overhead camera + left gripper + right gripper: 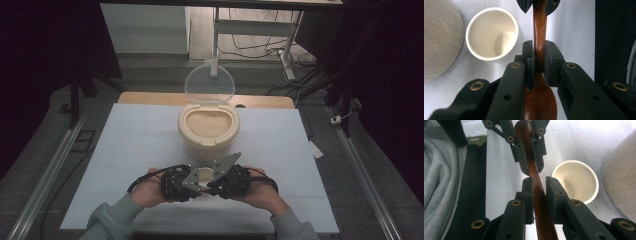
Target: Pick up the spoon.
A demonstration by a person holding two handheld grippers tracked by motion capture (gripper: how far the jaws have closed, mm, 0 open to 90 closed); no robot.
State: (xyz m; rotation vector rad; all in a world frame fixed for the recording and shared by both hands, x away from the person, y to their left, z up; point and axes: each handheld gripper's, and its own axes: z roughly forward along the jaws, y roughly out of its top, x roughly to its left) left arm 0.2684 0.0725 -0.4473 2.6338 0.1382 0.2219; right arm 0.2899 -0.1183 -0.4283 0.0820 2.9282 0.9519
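Note:
A brown wooden spoon (539, 32) is held level between my two grippers, just above the white table sheet. My left gripper (539, 58) is shut on its neck, with the spoon's bowl (540, 102) close to the camera. My right gripper (539, 187) is shut on the handle (536, 173), facing the left gripper (527, 152) tip to tip. In the high view both grippers (205, 186) meet near the front edge. A small empty cream cup (491, 33) (575, 181) (205, 175) stands right beside them, on the side away from the person.
A cream container (208, 144) full of rice (207, 122) stands mid-table behind the cup, its clear lid (209, 82) hinged upright. The white sheet (140, 145) covers the table. A grey sleeve (439, 182) lies close to the right gripper.

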